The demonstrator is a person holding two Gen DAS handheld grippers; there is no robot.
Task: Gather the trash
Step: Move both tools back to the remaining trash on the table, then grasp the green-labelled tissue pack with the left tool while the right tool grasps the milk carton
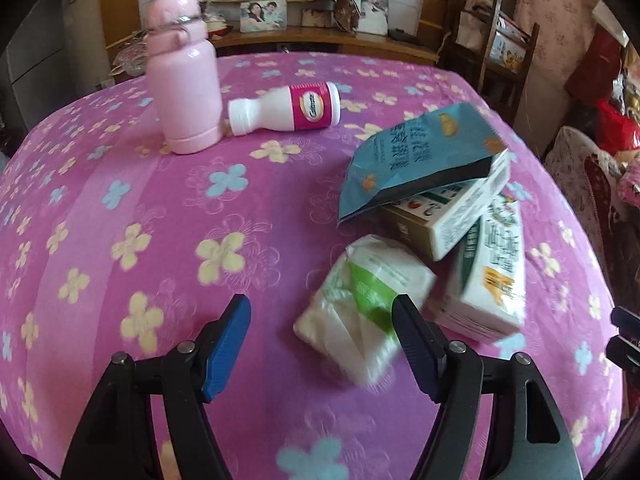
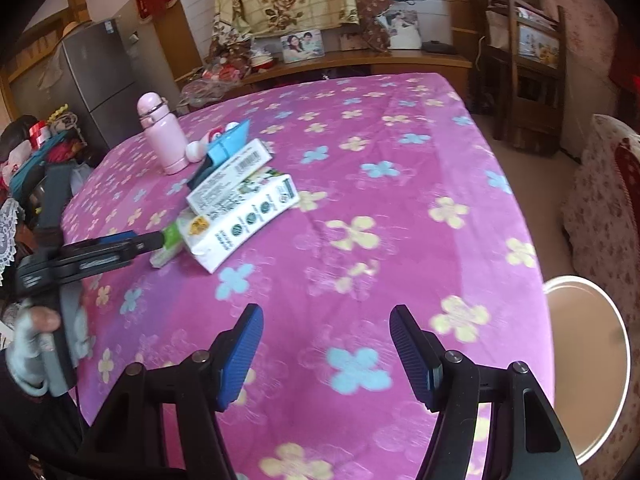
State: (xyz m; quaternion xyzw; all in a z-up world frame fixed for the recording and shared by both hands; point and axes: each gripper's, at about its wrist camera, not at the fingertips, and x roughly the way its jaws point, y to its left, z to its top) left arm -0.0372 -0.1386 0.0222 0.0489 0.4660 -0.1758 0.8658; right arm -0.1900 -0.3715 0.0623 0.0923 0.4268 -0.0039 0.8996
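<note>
A pile of trash lies on the pink flowered tablecloth [image 1: 120,184]: a white and green tissue pack [image 1: 360,296], a blue snack bag [image 1: 416,156], a white carton [image 1: 448,220] under the bag, and a white printed pack [image 1: 496,280]. My left gripper [image 1: 320,308] is open just in front of the tissue pack, whose corner sits behind the right finger. A white bottle with a pink label [image 1: 288,110] lies beside an upright pink flask [image 1: 184,76]. In the right wrist view, my right gripper [image 2: 326,316] hangs open over bare cloth, right of the pile [image 2: 240,204] and the left gripper [image 2: 154,242].
A round white-rimmed container [image 2: 588,360] stands on the floor beyond the table's right edge, next to a floral-covered chair [image 2: 600,200]. A wooden chair [image 2: 524,80] is at the far right. A sideboard with photos [image 2: 304,46] runs behind the table, and a grey fridge [image 2: 96,76] stands left.
</note>
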